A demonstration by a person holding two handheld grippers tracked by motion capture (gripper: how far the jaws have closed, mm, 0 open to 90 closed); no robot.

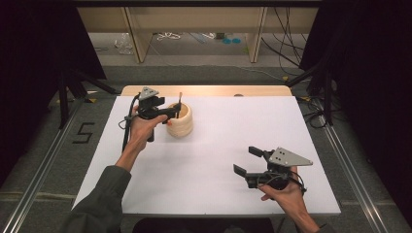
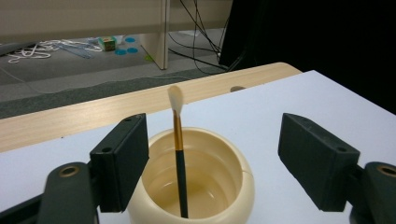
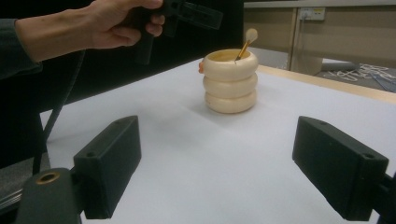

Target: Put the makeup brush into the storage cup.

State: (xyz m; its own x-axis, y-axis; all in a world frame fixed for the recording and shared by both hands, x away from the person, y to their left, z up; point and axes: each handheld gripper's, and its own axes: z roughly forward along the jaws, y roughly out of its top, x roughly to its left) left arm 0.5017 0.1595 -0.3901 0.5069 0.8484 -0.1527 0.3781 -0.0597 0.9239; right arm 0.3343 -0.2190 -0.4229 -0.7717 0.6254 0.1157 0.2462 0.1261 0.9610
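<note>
White sheeting covers the table, with a pale wooden edge at the far side. Left gripper hovers level at the pot's mouth, its black jaws released and wide apart, one at each side of the brush without touching it. The slim black-handled brush with a gold ferrule and cream tip stands tilted inside the cream, glossy pot of three stacked rounded rings; its lower end is hidden within. Right gripper is held low over the near right of the table, jaws spread on nothing, well apart from the pot.
</note>
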